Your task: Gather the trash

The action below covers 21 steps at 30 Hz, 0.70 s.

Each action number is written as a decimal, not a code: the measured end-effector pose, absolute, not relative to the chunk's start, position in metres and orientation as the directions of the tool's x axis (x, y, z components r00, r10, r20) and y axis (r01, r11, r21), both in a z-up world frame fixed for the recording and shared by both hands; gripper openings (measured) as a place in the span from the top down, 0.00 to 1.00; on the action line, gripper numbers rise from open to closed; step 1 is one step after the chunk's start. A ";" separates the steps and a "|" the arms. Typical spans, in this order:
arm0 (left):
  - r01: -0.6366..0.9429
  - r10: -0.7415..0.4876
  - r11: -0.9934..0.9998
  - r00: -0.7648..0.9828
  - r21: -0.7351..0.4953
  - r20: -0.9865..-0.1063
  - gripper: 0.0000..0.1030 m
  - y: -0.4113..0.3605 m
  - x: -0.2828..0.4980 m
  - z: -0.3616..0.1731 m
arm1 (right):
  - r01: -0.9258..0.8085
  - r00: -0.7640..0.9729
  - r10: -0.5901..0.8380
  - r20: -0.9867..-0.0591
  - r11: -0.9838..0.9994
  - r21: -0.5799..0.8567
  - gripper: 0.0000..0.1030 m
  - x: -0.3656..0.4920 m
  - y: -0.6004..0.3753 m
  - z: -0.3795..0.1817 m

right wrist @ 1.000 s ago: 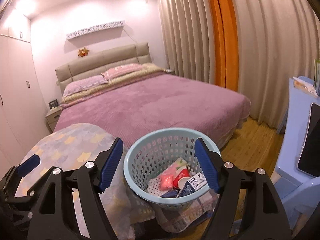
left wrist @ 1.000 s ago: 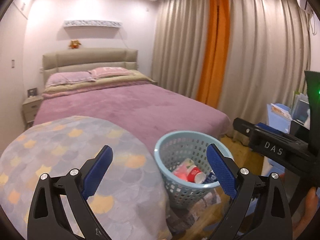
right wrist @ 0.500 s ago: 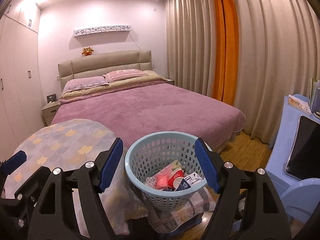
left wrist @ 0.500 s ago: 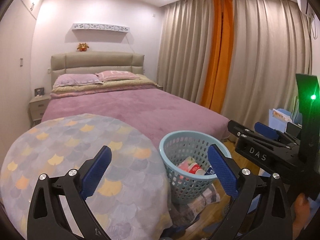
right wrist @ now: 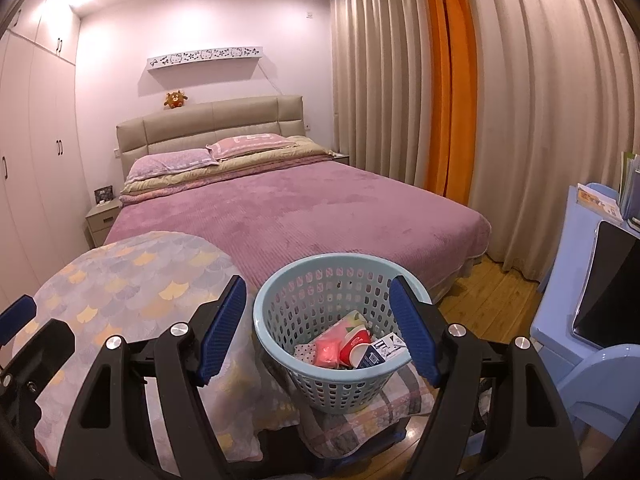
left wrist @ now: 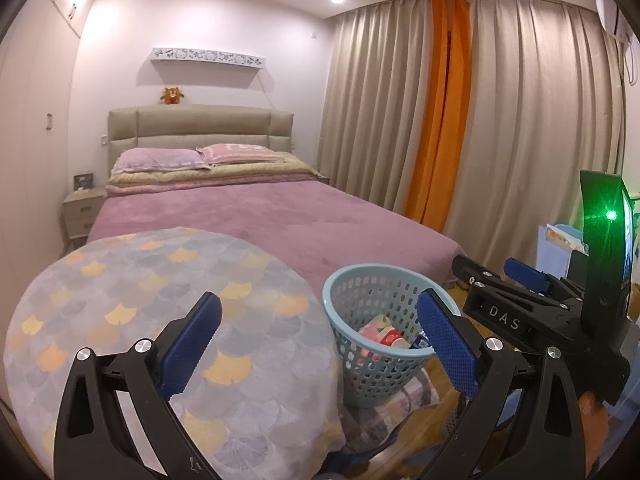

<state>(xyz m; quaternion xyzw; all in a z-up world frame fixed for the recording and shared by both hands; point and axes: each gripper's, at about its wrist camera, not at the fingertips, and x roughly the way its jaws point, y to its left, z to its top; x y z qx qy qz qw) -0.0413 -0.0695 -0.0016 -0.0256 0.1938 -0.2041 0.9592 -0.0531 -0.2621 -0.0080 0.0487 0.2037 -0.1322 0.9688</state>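
A light blue perforated basket stands on a checked cushion beside the round table. Inside lie a pink packet, a red paper cup and a small dark carton. My right gripper is open and empty, held back from the basket with its blue pads either side of it in view. My left gripper is open and empty above the table's right edge. The right gripper's body shows in the left wrist view.
A round table with a scale-patterned cloth fills the left foreground. A purple bed lies behind. Curtains cover the right wall. A blue desk and chair stand at the right, over wooden floor.
Both grippers have pulled back and tilted up from the basket, so it looks smaller and lower in view. Both stay open and empty.
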 end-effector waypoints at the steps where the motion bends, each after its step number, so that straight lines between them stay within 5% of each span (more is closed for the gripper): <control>1: 0.381 -0.402 0.915 0.841 -0.130 -0.363 0.08 -0.069 -0.041 -0.002 | 0.275 0.882 -0.235 -0.408 0.960 0.042 0.32 -0.053 -0.262 -0.008; 21: 0.380 -0.406 0.914 0.835 -0.143 -0.372 0.07 -0.069 -0.043 -0.007 | 0.269 0.880 -0.227 -0.416 0.962 0.044 0.31 -0.052 -0.264 -0.007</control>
